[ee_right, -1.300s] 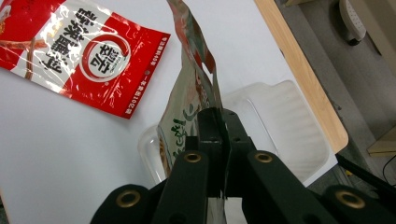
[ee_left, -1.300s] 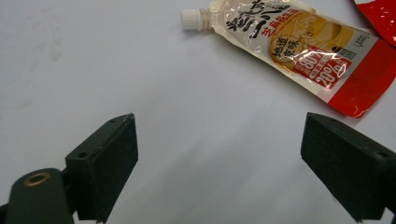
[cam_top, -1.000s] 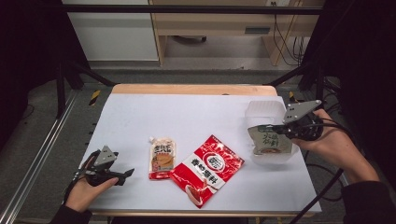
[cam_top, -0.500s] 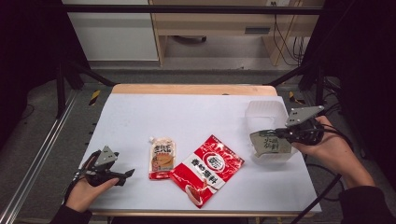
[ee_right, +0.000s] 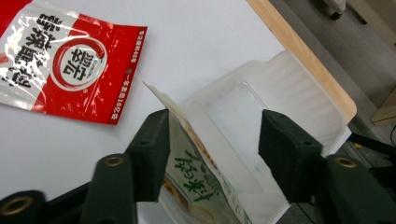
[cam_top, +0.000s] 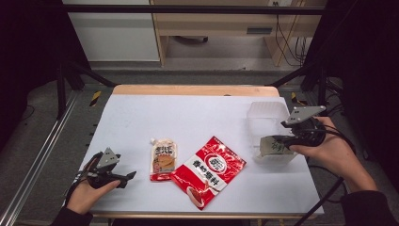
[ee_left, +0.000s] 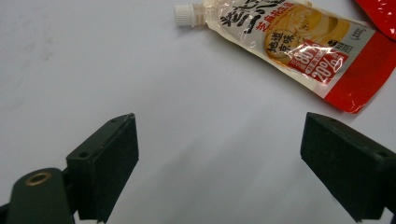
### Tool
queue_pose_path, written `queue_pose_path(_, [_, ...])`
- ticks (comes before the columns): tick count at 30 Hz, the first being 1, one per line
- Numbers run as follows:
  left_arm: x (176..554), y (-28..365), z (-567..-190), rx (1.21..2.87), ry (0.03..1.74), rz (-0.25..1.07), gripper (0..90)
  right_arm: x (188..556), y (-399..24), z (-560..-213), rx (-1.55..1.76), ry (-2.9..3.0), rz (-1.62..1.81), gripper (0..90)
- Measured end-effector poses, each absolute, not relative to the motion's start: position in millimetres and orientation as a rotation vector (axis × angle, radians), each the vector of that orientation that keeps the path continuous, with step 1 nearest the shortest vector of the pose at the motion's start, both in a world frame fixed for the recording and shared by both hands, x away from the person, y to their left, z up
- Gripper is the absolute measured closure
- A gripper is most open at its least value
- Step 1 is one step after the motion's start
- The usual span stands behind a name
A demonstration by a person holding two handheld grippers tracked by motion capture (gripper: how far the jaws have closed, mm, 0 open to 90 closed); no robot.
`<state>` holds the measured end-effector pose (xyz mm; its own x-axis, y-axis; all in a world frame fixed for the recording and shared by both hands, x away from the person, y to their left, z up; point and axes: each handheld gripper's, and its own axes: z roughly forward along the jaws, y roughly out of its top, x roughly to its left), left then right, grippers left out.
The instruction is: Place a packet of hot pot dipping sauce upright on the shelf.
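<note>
Green pouch point(ee_right: 196, 186) sits tilted in the clear tray point(cam_top: 268, 115) at the bench's point(cam_top: 197, 117) 3 o'clock. It looks light, floppy, slick (we'd pinch a flat edge seam). Our right gripper point(ee_right: 212, 140) has just been opening, pouch between the jaws, leaning on one. Left gripper point(ee_left: 219, 163) wide open, empty, at 8 o'clock.

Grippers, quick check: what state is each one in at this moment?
Left gripper: open, nothing between its jaws.
Right gripper: jaws just opened; the green-print packet leans on one jaw, unclamped, over the clear tray.
</note>
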<state>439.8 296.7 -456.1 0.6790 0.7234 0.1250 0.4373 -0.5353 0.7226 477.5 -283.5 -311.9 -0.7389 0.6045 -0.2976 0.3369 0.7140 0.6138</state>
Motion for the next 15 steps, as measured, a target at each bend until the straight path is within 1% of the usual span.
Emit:
queue_pose_path(2, [440,297,-456,2.216,0.886,0.547,11.3,477,-277,-310,0.726,2.417,0.746,35.4])
queue_pose_path(5, [440,296,-457,2.218,0.885,0.546,11.3,476,-268,-306,0.718,2.404,0.754,30.1])
queue_pose_path(11, [440,296,-457,2.223,0.883,0.546,11.3,472,-250,-295,0.736,2.371,0.780,21.8])
queue_pose_path(13, [440,295,-457,2.223,0.882,0.544,11.3,470,-243,-290,0.753,2.354,0.798,17.3])
queue_pose_path(15, [440,295,-457,2.226,0.880,0.547,11.3,469,-238,-288,0.761,2.341,0.804,15.9])
